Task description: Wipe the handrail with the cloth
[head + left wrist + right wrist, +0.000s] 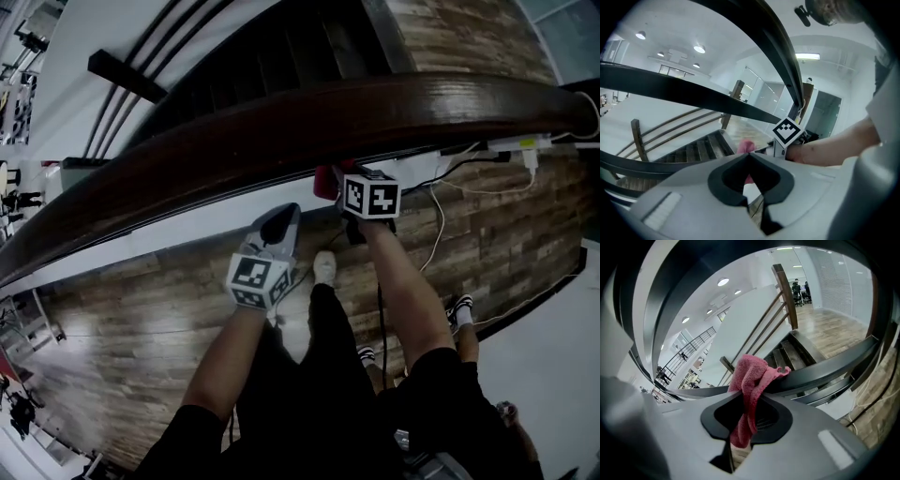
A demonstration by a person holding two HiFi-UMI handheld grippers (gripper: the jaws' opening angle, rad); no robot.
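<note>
**Right gripper pinches cloth at handrail; left gripper closed on nothing**

The head view shows the dark wooden handrail curving across the picture from lower left to upper right. Just beneath its near edge, about the middle of its length, sits the red cloth. The right gripper comes up to it from below, and its marker cube shows just right of the cloth.

In the right gripper view the jaws are clamped on the cloth. Its lower part hangs down between them. Its bunched upper part rises above the tips and lies against the edge of the handrail. Stairs descend beyond the rail.

The left gripper is lower and to the left of the right one, near it but not touching. Its tips point up towards the white ledge under the handrail, and it is apart from the rail itself. In the left gripper view its jaws meet at the tips with nothing between them. The cloth shows as a pink patch farther off, past the tips, with the right gripper's cube beside it.

Both of the person's forearms reach forward from the bottom of the head view. Below them is a wood-plank floor and a white shoe. To the right, white and black cables trail across the floor from a power strip at the foot of the ledge.
</note>
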